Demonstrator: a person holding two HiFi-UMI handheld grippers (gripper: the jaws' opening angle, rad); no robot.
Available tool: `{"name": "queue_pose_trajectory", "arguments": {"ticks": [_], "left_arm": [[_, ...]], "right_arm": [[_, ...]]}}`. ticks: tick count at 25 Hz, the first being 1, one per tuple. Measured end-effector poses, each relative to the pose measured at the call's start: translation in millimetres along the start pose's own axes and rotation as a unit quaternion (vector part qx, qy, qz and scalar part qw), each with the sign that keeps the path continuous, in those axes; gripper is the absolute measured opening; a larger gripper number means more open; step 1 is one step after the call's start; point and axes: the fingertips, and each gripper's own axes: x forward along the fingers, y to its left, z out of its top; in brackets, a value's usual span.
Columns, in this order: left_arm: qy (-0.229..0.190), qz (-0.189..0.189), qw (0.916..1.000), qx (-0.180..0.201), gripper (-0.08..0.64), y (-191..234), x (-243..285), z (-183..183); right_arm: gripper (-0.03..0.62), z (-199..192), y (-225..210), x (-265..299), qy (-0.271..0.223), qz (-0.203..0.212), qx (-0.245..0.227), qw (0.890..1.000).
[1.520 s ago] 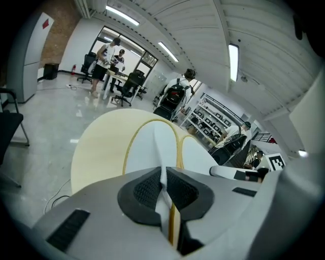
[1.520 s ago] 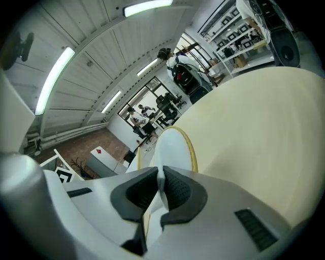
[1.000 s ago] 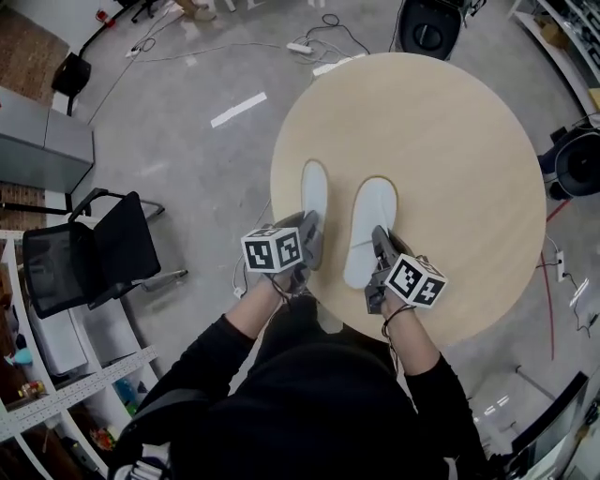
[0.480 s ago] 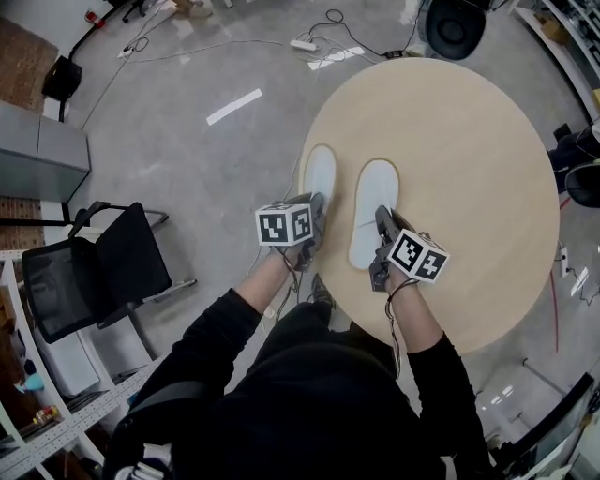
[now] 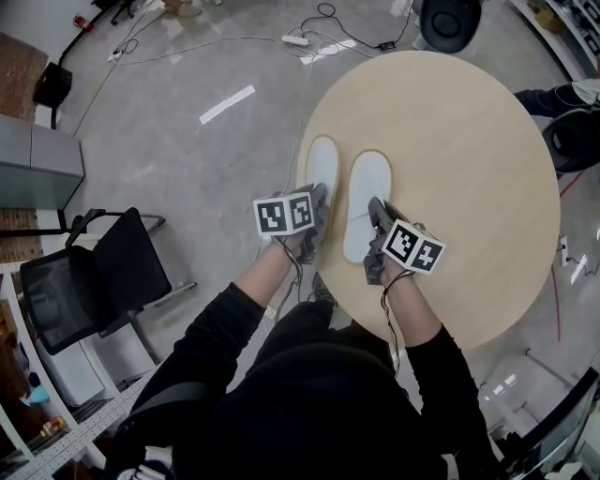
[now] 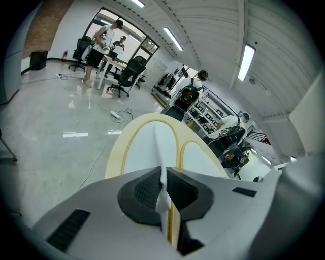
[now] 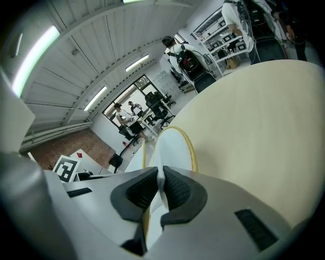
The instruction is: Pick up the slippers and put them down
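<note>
Two flat white slippers with yellow rims lie side by side on the round wooden table [image 5: 469,141], near its left edge. My left gripper [image 5: 317,208] is shut on the heel end of the left slipper [image 5: 322,161], its thin white edge pinched between the black pads [image 6: 163,187]. My right gripper [image 5: 377,217] is shut on the heel end of the right slipper [image 5: 366,192], white material squeezed between its pads [image 7: 161,189]. In the left gripper view both slippers [image 6: 152,147] stretch ahead over the table. The right gripper view has the right slipper [image 7: 172,147] ahead.
A black office chair [image 5: 84,277] stands on the grey floor at the left, shelving [image 5: 37,412] below it. Cables and a power strip [image 5: 295,39] lie beyond the table. A black round object [image 5: 448,19] sits past the table's far edge. People stand far off in the gripper views.
Both grippers have carried the slippers further onto the table, away from its near edge, and slightly down. Their hold has not changed.
</note>
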Motion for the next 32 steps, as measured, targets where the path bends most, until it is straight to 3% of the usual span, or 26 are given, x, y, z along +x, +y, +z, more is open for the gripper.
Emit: {"name": "queue_pose_trajectory", "arguments": {"ticks": [4, 12, 22, 27, 28, 30, 31, 32], "left_arm": [[-0.024, -0.001, 0.9997, -0.004, 0.04, -5.5, 1.9, 4.0], [0.003, 0.013, 0.9998, -0.013, 0.04, 18.3, 21.8, -1.9], [0.051, 0.012, 0.9981, 0.034, 0.04, 30.8, 44.5, -12.6], [0.056, 0.006, 0.9976, 0.041, 0.041, 28.6, 46.8, -20.9], [0.055, 0.006, 0.9975, 0.044, 0.047, 28.3, 46.3, -20.0], [0.054, 0.005, 0.9973, 0.049, 0.133, 27.2, 45.5, -18.1], [0.055, 0.006, 0.9972, 0.05, 0.168, 26.9, 45.1, -17.3], [0.055, 0.008, 0.9971, 0.051, 0.19, 27.0, 44.5, -16.4]], "right_arm": [[0.034, 6.8, -5.5, -1.8, -0.002, -0.009, -0.006, 1.0], [0.034, 8.1, -11.2, 27.0, 0.005, -0.019, 0.003, 1.0], [0.034, -12.4, -24.5, 70.3, 0.049, -0.038, -0.002, 0.998], [0.034, -21.5, -29.8, 73.3, 0.062, -0.041, -0.021, 0.997], [0.034, -22.0, -29.5, 73.3, 0.063, -0.04, -0.023, 0.997], [0.038, -21.8, -29.0, 72.5, 0.065, -0.042, -0.029, 0.997], [0.066, -21.1, -28.6, 72.0, 0.065, -0.045, -0.034, 0.996], [0.14, -20.1, -28.0, 71.4, 0.066, -0.048, -0.039, 0.996]]}}
